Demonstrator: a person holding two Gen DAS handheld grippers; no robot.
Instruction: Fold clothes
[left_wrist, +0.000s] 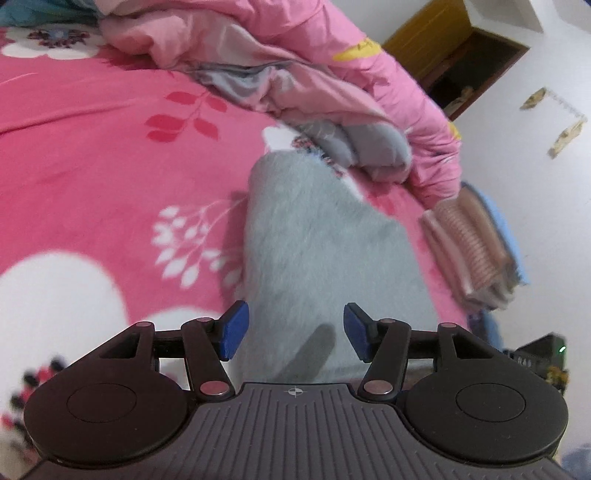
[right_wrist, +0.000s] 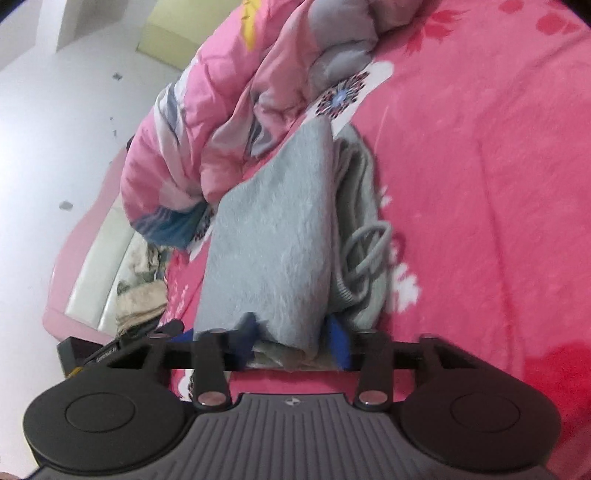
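Grey fleece garment (right_wrist: 266, 240) lies folded over on the pink bedsheet (left_wrist: 92, 147), my right gripper (right_wrist: 291, 343) pinching its near edge and my left gripper (left_wrist: 293, 332) hovering spread above; I judge a fold under way, needing an even lay-down.

I see a fuzzy pale grey garment (left_wrist: 325, 236) on my hot-pink blanket (left_wrist: 92, 155) printed with white and red leaves. At two o'clock sits a pink-and-grey quilt (left_wrist: 332, 74); my finger pads (left_wrist: 233, 329) are blue.
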